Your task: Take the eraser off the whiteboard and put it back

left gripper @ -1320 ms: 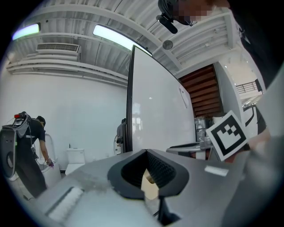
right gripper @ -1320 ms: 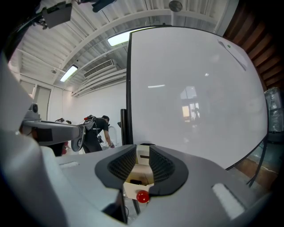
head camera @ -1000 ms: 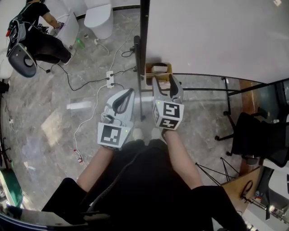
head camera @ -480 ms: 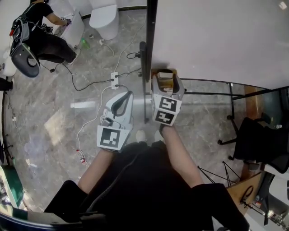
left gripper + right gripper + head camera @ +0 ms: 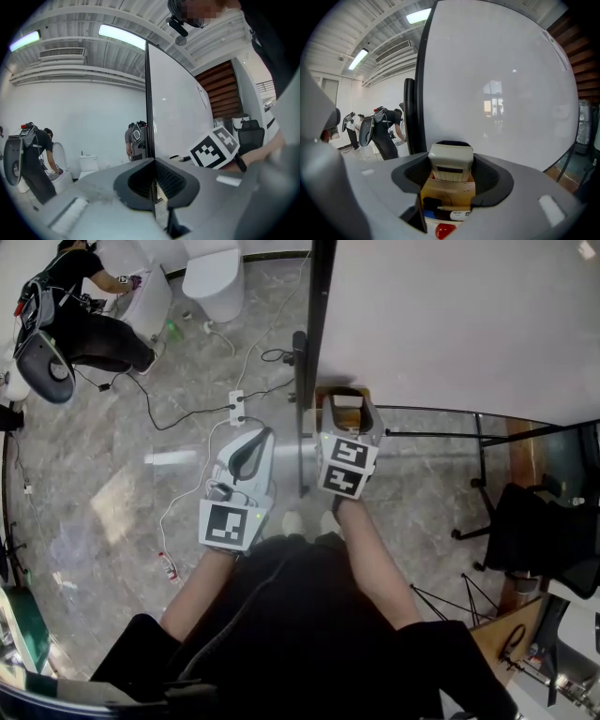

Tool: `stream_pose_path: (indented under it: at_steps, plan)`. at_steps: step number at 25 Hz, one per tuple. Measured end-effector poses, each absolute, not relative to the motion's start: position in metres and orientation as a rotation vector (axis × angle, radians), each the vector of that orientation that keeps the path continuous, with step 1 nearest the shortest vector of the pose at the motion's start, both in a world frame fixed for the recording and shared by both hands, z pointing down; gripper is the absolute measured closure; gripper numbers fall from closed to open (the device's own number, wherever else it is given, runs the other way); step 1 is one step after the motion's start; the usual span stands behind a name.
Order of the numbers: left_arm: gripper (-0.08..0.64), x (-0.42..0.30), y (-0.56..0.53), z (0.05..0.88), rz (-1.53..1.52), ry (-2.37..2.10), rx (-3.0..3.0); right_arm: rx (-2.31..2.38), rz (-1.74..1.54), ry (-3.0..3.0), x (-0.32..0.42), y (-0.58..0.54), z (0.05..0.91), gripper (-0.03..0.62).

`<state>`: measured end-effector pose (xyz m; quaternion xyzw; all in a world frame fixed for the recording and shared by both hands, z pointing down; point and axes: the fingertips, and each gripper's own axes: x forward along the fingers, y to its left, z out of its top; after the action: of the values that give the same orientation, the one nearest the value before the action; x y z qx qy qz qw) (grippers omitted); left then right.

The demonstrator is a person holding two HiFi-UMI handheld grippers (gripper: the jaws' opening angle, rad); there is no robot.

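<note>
The pale eraser (image 5: 451,161) stands upright on a small wooden box (image 5: 447,190) fixed at the foot of the whiteboard (image 5: 497,84). My right gripper (image 5: 451,169) reaches around it with its jaws closing. A dark pad sits against each side of the eraser, and I see no gap. In the head view the right gripper (image 5: 352,407) straddles the box (image 5: 343,418) beside the whiteboard (image 5: 450,315). My left gripper (image 5: 253,442) hangs to its left, shut and empty. Its jaws meet in a line in the left gripper view (image 5: 153,161).
The board's black frame post (image 5: 314,334) rises just left of the box. Markers (image 5: 450,215) lie inside the box. Cables and a power strip (image 5: 236,404) cross the floor. A person (image 5: 80,306) bends at the far left. A black office chair (image 5: 534,521) stands right.
My right gripper has moved forward to the box, and its jaws now sit around the eraser. The left gripper has hardly moved.
</note>
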<state>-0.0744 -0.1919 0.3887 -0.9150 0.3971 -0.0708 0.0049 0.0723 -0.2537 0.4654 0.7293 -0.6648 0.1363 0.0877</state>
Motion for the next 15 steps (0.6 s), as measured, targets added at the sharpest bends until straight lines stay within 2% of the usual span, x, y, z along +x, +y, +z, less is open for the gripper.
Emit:
stream_pose_path:
  at_steps: [15]
  plan:
    - [0.555,-0.067,-0.190,0.384,-0.192,1.249,-2.855,2.127,0.271,-2.096,0.069,-0.244,0.435,0.324]
